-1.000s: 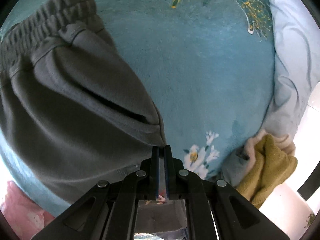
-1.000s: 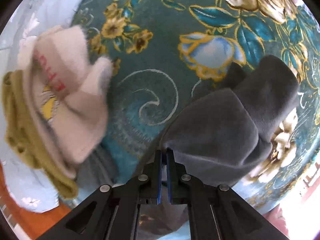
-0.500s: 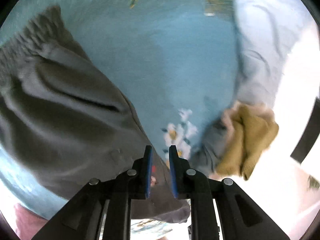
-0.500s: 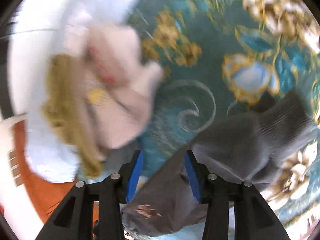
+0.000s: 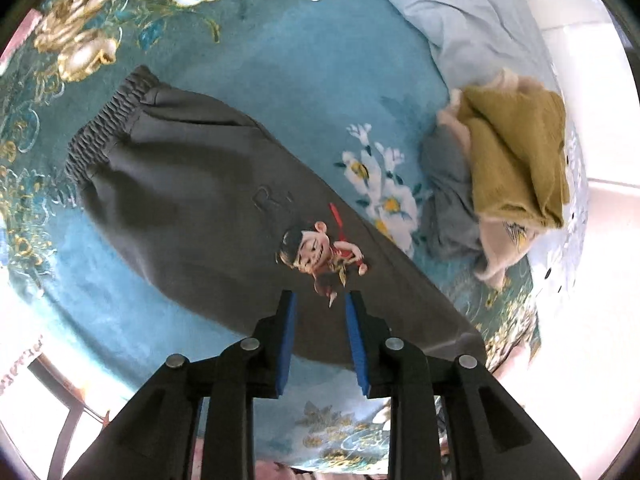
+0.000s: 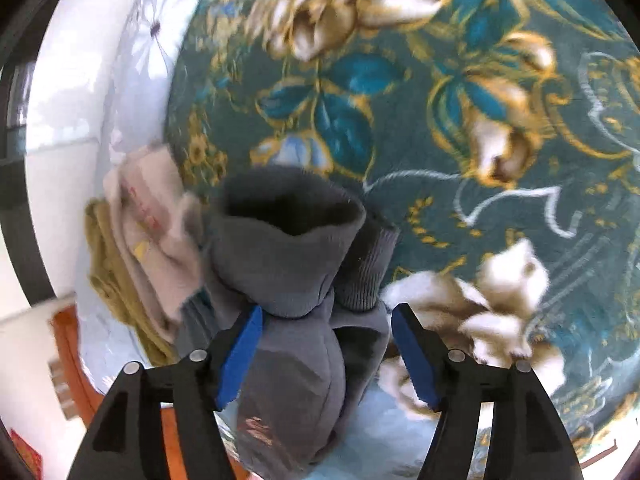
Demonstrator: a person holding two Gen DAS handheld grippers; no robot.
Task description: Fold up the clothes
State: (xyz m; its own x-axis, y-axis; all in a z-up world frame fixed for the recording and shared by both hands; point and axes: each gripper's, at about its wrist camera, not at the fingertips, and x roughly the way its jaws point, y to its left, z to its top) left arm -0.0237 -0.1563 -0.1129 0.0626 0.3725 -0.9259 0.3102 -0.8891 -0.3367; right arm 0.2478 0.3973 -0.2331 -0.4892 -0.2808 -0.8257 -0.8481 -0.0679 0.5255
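Grey fleece trousers (image 5: 208, 200) lie on the teal flowered blanket (image 5: 304, 76), and in the left wrist view they look laid as one long narrow strip, one leg on top of the other, with a cartoon print facing up. I judge that this lengthwise fold is already there, while the fold across the length is not: the strip is at full length. So the work on this garment seems about half way, as far as these pictures settle it.

The long axis of the trousers runs on a diagonal in the left view. The elastic waistband (image 5: 104, 136) points to the upper left, and the leg ends go to the lower right, out past the left gripper (image 5: 320, 304). In the right wrist view the ribbed cuffs (image 6: 360, 264) stand up a little, and one cuff is open like a tube.

The left gripper hangs above the cloth with a medium gap between its blue pads and it grips nothing. The right gripper (image 6: 326, 324) is spread wide on both sides of the cuff end, also gripping nothing.

Near the blanket edge lies a pile of other clothes (image 5: 516, 160), mustard and cream.
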